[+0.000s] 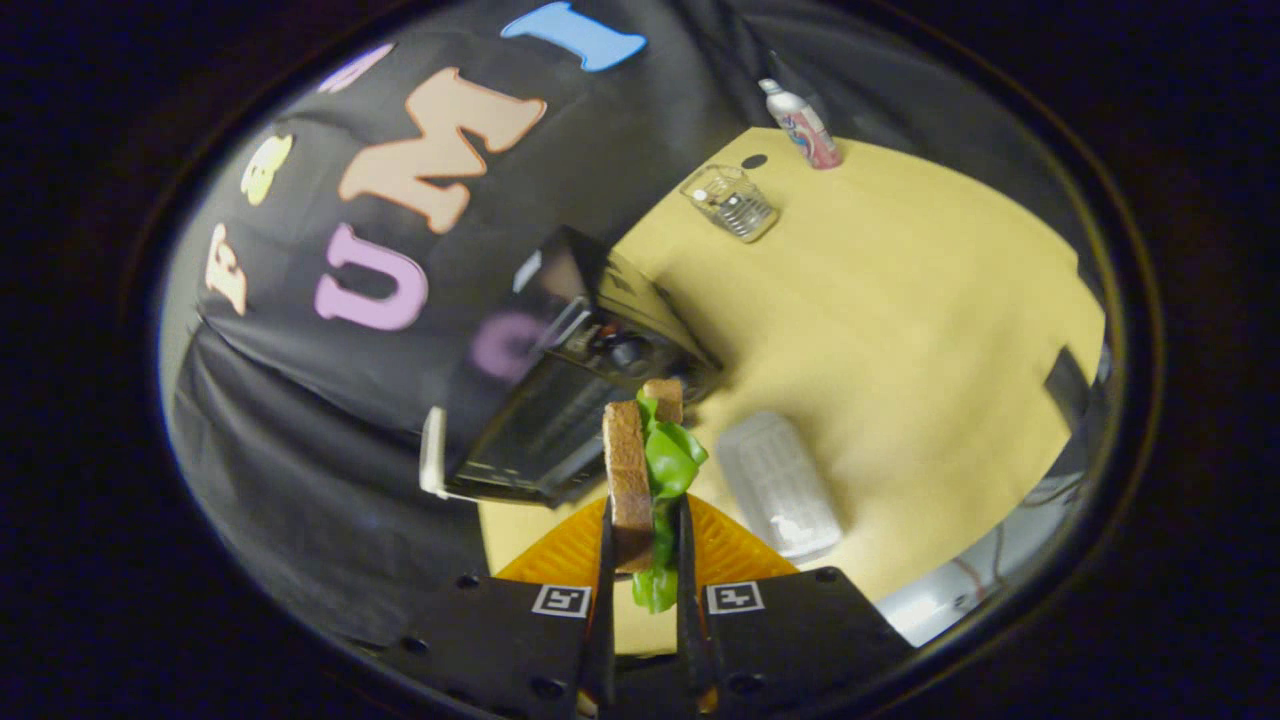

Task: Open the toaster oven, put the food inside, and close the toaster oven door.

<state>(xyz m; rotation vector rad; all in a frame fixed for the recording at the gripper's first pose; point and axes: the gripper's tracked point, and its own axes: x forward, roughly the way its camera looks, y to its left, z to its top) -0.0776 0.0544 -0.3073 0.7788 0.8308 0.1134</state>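
gripper [645,520] clamps sandwich [645,470] | toaster oven [570,400] door open | bottle [803,125] label unreadable

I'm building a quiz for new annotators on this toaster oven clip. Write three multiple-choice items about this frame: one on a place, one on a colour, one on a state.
1. Where is the sandwich?
A. Between the tool's fingers
B. Inside the toaster oven
C. On the table by the bottle

2. What colour is the leaf filling in the sandwich?
A. Red
B. Green
C. White

3. How is the toaster oven door?
A. Shut
B. Taken off
C. Open

Answers:
1 A: the tool is shut on the sandwich, both fingers pressing its sides, ahead of the oven.
2 B: green lettuce hangs between the bread slices.
3 C: the door hangs open toward the tool, its pale handle at the front edge.
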